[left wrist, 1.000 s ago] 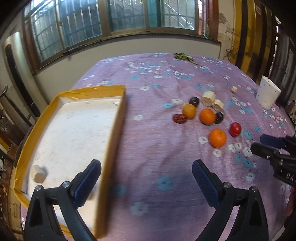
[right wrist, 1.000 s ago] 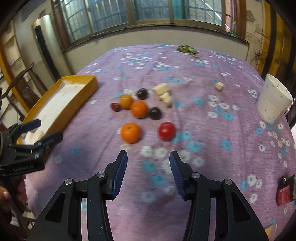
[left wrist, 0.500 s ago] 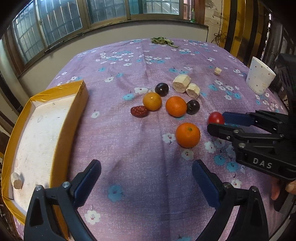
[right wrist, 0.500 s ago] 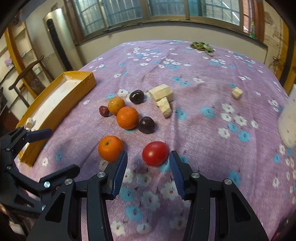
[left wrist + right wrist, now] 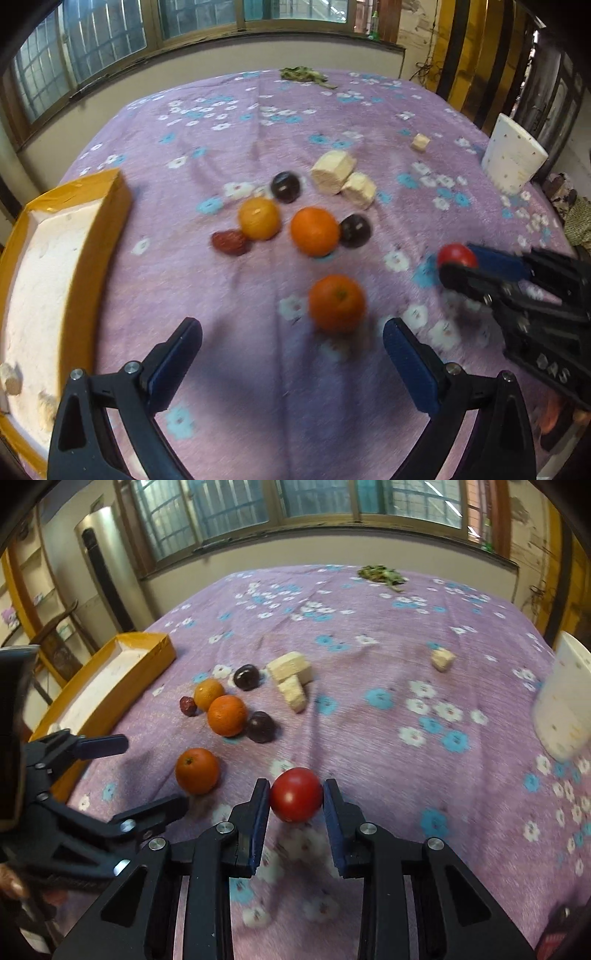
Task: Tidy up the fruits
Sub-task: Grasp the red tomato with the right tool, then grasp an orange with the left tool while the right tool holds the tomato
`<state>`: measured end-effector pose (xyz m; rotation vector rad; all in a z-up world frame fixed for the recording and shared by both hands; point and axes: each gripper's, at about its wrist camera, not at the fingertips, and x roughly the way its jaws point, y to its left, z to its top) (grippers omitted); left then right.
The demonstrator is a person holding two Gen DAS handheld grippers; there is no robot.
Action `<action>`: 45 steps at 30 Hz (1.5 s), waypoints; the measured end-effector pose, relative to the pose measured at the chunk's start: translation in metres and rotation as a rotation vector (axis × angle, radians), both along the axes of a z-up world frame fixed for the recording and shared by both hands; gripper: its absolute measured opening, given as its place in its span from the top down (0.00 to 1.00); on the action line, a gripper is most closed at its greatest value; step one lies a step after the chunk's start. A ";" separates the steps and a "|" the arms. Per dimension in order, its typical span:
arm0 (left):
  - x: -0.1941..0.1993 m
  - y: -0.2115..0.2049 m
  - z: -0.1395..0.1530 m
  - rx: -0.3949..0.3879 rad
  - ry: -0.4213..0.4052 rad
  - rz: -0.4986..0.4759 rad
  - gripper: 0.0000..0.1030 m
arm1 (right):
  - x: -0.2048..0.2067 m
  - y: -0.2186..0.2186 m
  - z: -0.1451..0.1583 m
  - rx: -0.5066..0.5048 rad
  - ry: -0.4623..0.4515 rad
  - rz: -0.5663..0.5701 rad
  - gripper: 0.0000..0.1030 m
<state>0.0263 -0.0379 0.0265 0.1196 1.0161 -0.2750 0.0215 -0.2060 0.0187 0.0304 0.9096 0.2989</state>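
Observation:
A red tomato (image 5: 296, 794) sits between the fingertips of my right gripper (image 5: 295, 801), whose jaws stand around it with small gaps; it also shows in the left wrist view (image 5: 457, 254). My left gripper (image 5: 291, 354) is wide open just in front of an orange (image 5: 337, 303). A second orange (image 5: 314, 231), a yellow-orange fruit (image 5: 258, 218), two dark plums (image 5: 285, 187) (image 5: 355, 230) and a red date (image 5: 229, 242) lie behind on the purple cloth. The yellow tray (image 5: 107, 229) stands at the left.
Two pale cut chunks (image 5: 343, 179) lie behind the fruits, a small chunk (image 5: 420, 142) farther right. A white cup (image 5: 511, 164) stands at the right edge. Green leaves (image 5: 303, 75) lie at the far side. Small pale pieces (image 5: 11, 382) lie in the tray.
Both grippers moved forward to the fruits. The right gripper's jaws now flank the tomato. The left gripper swung right from the tray and closed in on the near orange.

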 end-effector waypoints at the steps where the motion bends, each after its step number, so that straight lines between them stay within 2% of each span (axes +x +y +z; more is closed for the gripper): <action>1: 0.003 -0.003 -0.001 -0.016 0.000 -0.005 0.08 | -0.002 -0.003 0.001 0.004 -0.001 -0.011 0.73; 2: 0.006 -0.005 -0.002 -0.032 0.005 -0.013 0.13 | -0.005 -0.008 0.002 0.015 0.000 -0.026 0.73; 3: 0.008 -0.008 -0.004 -0.048 0.014 -0.027 0.25 | -0.007 -0.010 0.003 0.021 0.002 -0.033 0.73; 4: 0.011 -0.010 -0.008 -0.061 0.028 -0.040 0.43 | -0.008 -0.011 0.004 0.026 0.004 -0.041 0.73; 5: 0.013 -0.011 -0.012 -0.063 0.045 -0.044 0.53 | -0.011 -0.014 0.005 0.032 0.006 -0.053 0.73; 6: 0.011 -0.012 -0.011 -0.055 0.011 -0.046 0.61 | -0.013 -0.015 0.005 0.033 0.005 -0.062 0.73; 7: 0.011 -0.012 -0.010 -0.069 0.015 -0.065 0.64 | -0.015 -0.015 0.006 0.034 0.004 -0.066 0.73; 14: -0.005 0.013 0.000 -0.146 0.014 -0.041 0.64 | -0.027 0.000 0.012 0.020 -0.012 -0.065 0.73; 25: -0.028 0.080 0.027 -0.211 -0.025 0.062 0.64 | -0.030 0.064 0.023 0.020 -0.034 0.030 0.73; 38: -0.041 0.176 0.042 -0.232 -0.066 0.236 0.64 | -0.015 0.163 0.039 0.014 -0.054 0.201 0.73; 45: -0.038 0.229 0.042 -0.211 -0.072 0.328 0.64 | 0.003 0.223 0.044 0.026 -0.059 0.290 0.73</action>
